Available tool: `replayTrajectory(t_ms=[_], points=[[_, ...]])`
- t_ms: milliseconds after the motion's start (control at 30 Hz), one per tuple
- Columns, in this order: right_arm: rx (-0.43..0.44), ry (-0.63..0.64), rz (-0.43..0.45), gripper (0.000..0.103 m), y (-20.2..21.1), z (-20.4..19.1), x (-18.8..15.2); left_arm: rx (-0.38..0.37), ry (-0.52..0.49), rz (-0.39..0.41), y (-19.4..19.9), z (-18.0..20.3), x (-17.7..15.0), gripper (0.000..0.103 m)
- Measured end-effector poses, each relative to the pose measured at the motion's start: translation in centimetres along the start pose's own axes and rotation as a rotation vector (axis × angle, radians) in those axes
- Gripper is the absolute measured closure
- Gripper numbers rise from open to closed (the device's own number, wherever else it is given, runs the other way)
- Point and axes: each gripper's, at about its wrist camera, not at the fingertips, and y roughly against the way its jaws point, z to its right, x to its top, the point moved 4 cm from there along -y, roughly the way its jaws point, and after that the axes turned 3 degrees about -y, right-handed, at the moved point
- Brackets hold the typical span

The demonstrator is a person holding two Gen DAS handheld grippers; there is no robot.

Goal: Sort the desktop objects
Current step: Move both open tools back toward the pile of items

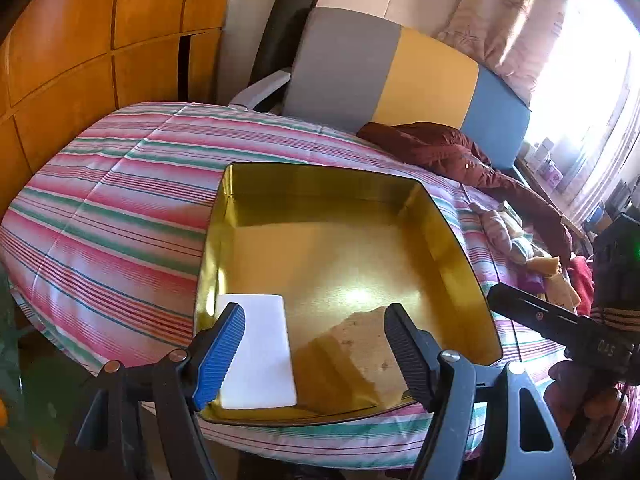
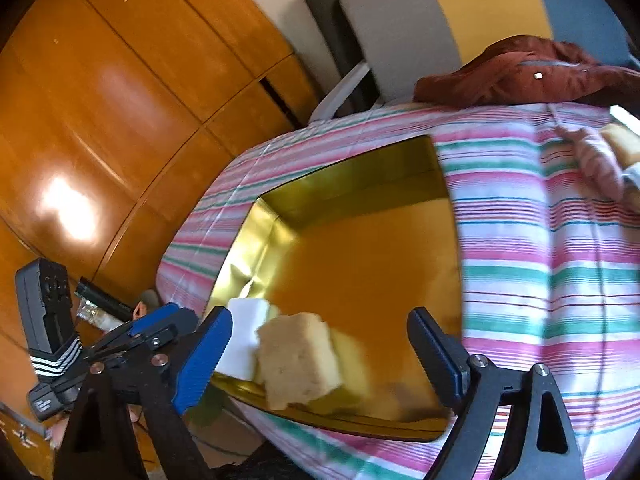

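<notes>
A gold metal tray (image 1: 320,184) (image 2: 352,184) lies on a striped bedspread (image 1: 120,208) (image 2: 520,240). In its near left corner lies a white block (image 1: 256,356) (image 2: 244,332). Beside that sits a beige sponge (image 1: 360,340) (image 2: 298,360). My left gripper (image 1: 314,316) hangs open over the tray's near edge, above the block and sponge, touching neither. My right gripper (image 2: 320,314) is open too; the sponge sits between its fingers but neither pad presses on it. The left gripper (image 2: 132,336) also shows at the left of the right wrist view.
A dark red garment (image 1: 460,152) (image 2: 520,68) lies at the bed's far side, before a grey, yellow and blue chair back (image 1: 384,72). Small pink and beige cloth items (image 1: 516,240) (image 2: 600,156) lie to the tray's right. A wooden wardrobe (image 1: 80,40) (image 2: 120,100) stands on the left.
</notes>
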Motion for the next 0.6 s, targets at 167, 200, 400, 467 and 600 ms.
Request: replayTrajectory(t_ms=[167,200,400,467,600], points=[[-0.052,-0.036,0.038,0.012,2.0,3.0,0.1,-0.076,-0.021,-0.012,-0.2,2.0,0.2,0.030],[-0.071,-0.045,0.044,0.012,2.5,3.8,0.1,-0.092,-0.030,-0.013,-0.2,2.5,0.3,0.030],[-0.172,-0.102,0.090,0.012,5.9,8.8,0.4,-0.171,-0.130,-0.010,-0.2,6.4,0.7,0.029],[-0.216,-0.108,0.107,0.012,7.4,10.4,0.7,-0.195,-0.164,-0.015,-0.2,7.8,0.8,0.029],[-0.316,-0.150,0.178,0.012,12.3,14.9,1.7,-0.249,-0.222,-0.019,-0.1,10.6,0.7,0.028]])
